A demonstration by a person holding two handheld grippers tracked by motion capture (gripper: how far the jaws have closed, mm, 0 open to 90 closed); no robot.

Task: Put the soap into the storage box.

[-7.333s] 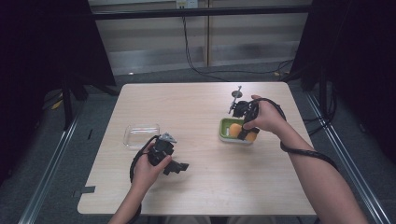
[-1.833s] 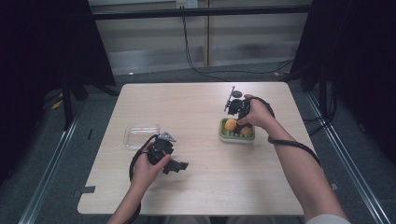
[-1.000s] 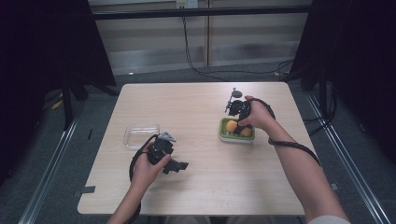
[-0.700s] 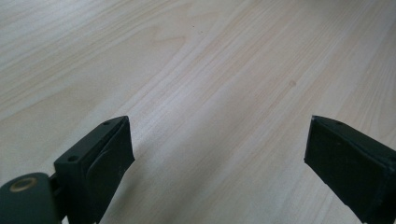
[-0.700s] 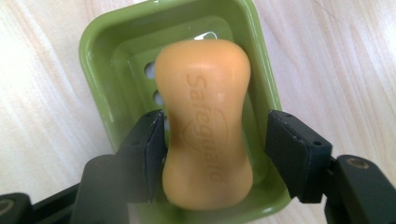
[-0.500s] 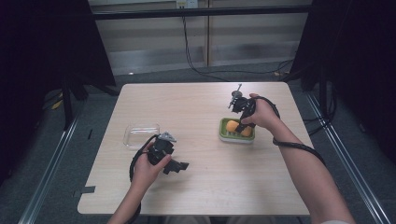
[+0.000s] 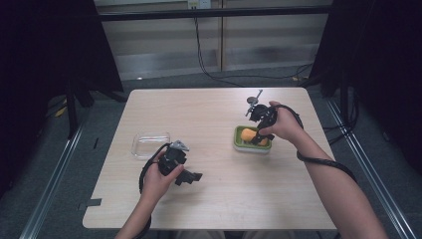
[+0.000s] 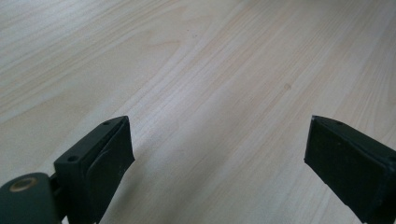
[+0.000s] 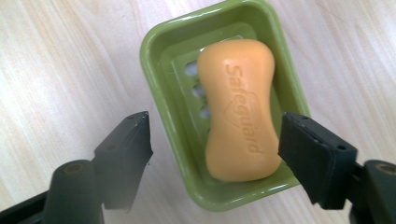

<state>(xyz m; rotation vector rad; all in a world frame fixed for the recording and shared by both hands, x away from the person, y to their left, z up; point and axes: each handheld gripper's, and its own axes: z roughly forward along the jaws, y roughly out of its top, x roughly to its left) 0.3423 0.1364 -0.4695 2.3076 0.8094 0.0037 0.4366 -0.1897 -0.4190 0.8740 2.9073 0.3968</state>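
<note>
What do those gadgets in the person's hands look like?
Each hand holds a compact black tool: the left gripper carries a grey three-cornered plate on top, and the right gripper has a black cable looping round the forearm. Both end in two flat, blocky black jaws. The forearms are bare.

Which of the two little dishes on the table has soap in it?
The green dish under the right gripper holds the orange soap. The clear dish by the left gripper has nothing in it.

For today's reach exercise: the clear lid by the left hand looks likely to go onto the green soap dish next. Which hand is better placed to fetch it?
Probably the left. The left gripper rests open beside the clear lid, while the right gripper hovers over the soap in the green dish.
</note>
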